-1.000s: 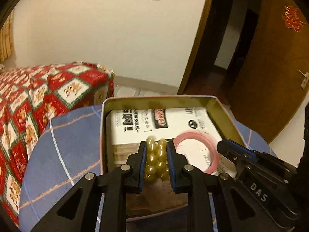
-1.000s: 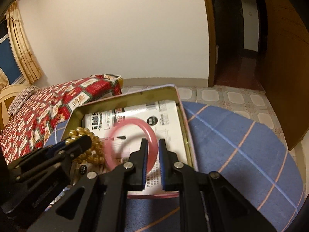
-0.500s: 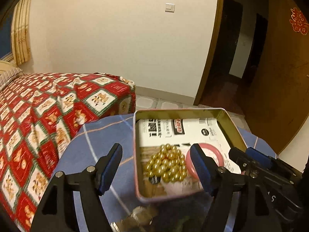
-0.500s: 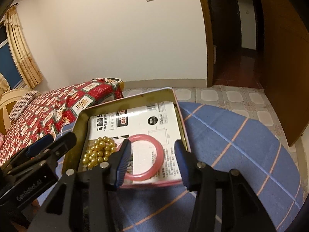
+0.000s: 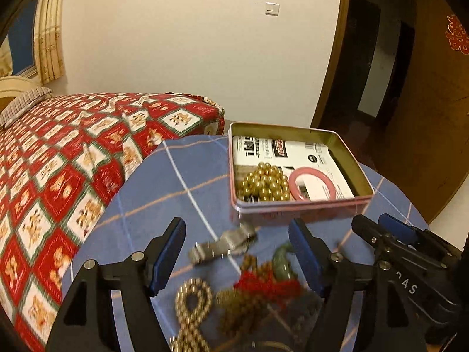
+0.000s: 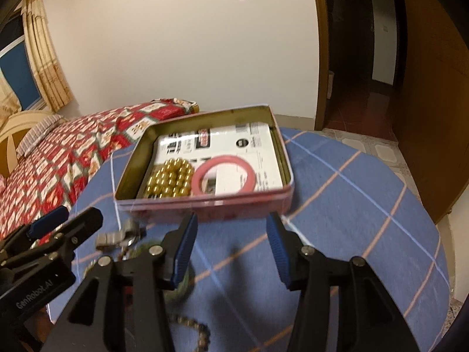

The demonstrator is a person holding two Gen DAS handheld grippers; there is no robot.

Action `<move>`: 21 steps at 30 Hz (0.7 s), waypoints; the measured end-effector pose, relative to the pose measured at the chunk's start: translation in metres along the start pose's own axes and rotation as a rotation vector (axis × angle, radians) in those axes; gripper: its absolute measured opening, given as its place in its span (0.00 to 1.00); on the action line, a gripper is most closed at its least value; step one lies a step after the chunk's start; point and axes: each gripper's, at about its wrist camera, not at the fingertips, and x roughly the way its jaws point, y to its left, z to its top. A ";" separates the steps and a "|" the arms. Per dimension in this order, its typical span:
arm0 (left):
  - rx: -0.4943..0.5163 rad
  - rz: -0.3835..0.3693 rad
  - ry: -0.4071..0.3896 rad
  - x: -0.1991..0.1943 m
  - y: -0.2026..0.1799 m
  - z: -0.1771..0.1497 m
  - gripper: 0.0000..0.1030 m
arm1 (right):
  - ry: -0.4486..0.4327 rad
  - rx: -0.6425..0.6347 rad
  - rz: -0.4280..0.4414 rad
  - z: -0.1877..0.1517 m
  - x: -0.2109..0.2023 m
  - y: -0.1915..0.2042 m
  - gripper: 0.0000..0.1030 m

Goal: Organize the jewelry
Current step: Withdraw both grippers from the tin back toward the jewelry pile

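Open metal tin [image 5: 293, 205], pink outside, gold-toned inside, sits on the counter [image 5: 176, 182], which wears a blue cloth with orange and white grid lines. Lying in the tin: a heap of gold beads [image 5: 263, 183] touching a pink bangle [image 5: 312, 183], beads on the left, bangle on the right, both on a white printed sheet [image 5: 293, 149]. Sheet carries black lettering, a red label and a round black mark; none of it legible.

On the cloth in front of the tin, loose pieces: a silver metal watch band [image 5: 222, 245], a green carved pendant [image 5: 283, 261] with a red tassel [image 5: 268, 286], brownish beads [image 5: 234, 302], and a gold bead strand [image 5: 192, 308] looped near the bottom edge. All motion-blurred.

Left tongs [image 5: 237, 259] spread wide, holding nothing, hovering over the loose pieces. Right tongs [image 6: 231, 242] also spread wide and holding nothing, in front of the tin's near wall. Right tool body reads "DAS" in the left wrist view; left tool body reads "GenRobot.AI" in the right wrist view.

Beyond: bed [image 5: 73, 152] with red patterned cover, wall switch [image 5: 272, 8], wooden door [image 5: 433, 94] bearing a red decoration.
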 end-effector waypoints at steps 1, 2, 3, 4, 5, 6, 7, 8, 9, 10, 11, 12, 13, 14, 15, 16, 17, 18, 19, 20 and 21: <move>0.000 0.002 0.003 -0.003 0.000 -0.004 0.71 | 0.003 -0.002 0.004 -0.003 -0.002 0.001 0.51; 0.001 0.007 0.002 -0.006 0.000 -0.007 0.71 | 0.004 -0.006 0.006 -0.006 -0.004 0.002 0.51; 0.005 0.018 0.003 -0.008 -0.001 -0.011 0.71 | 0.005 -0.012 0.004 -0.009 -0.006 0.004 0.51; 0.012 0.030 0.004 -0.011 -0.002 -0.014 0.71 | 0.003 -0.015 0.003 -0.012 -0.008 0.004 0.51; 0.017 0.037 0.004 -0.012 -0.002 -0.017 0.71 | 0.003 -0.019 0.003 -0.014 -0.010 0.005 0.51; 0.021 0.044 0.006 -0.014 -0.002 -0.019 0.71 | 0.004 -0.023 0.006 -0.016 -0.012 0.006 0.51; 0.022 0.049 0.008 -0.015 -0.002 -0.022 0.71 | 0.003 -0.026 0.006 -0.018 -0.014 0.006 0.51; 0.020 0.050 0.012 -0.017 -0.002 -0.025 0.71 | 0.002 -0.028 0.004 -0.020 -0.016 0.007 0.51; 0.017 0.049 0.015 -0.018 -0.002 -0.028 0.71 | 0.001 -0.029 0.004 -0.022 -0.017 0.008 0.51; 0.014 0.048 0.018 -0.020 -0.001 -0.030 0.71 | 0.002 -0.028 0.004 -0.024 -0.019 0.007 0.51; 0.012 0.050 0.020 -0.021 -0.001 -0.032 0.71 | 0.003 -0.028 0.004 -0.025 -0.020 0.007 0.51; 0.011 0.055 0.021 -0.022 -0.001 -0.034 0.71 | 0.004 -0.028 0.005 -0.026 -0.021 0.007 0.51; 0.012 0.062 0.023 -0.023 -0.001 -0.035 0.71 | 0.002 -0.027 0.003 -0.028 -0.024 0.007 0.51; 0.016 0.072 0.024 -0.025 0.000 -0.037 0.71 | 0.001 -0.028 0.003 -0.029 -0.025 0.007 0.51; 0.019 0.083 0.024 -0.026 -0.001 -0.039 0.71 | 0.001 -0.030 0.003 -0.030 -0.026 0.008 0.51; 0.021 0.090 0.025 -0.026 -0.001 -0.039 0.71 | 0.001 -0.032 0.004 -0.030 -0.027 0.009 0.51; 0.023 0.095 0.024 -0.028 -0.001 -0.041 0.71 | 0.000 -0.033 0.004 -0.032 -0.029 0.009 0.51; 0.025 0.097 0.022 -0.029 -0.001 -0.041 0.71 | -0.002 -0.037 0.004 -0.033 -0.030 0.010 0.51; 0.026 0.099 0.020 -0.031 -0.002 -0.042 0.71 | -0.006 -0.040 0.003 -0.034 -0.033 0.011 0.51; 0.027 0.105 0.019 -0.033 -0.001 -0.043 0.71 | -0.009 -0.043 0.002 -0.035 -0.035 0.011 0.51; 0.028 0.112 0.018 -0.034 -0.001 -0.043 0.71 | -0.011 -0.045 0.001 -0.037 -0.037 0.011 0.51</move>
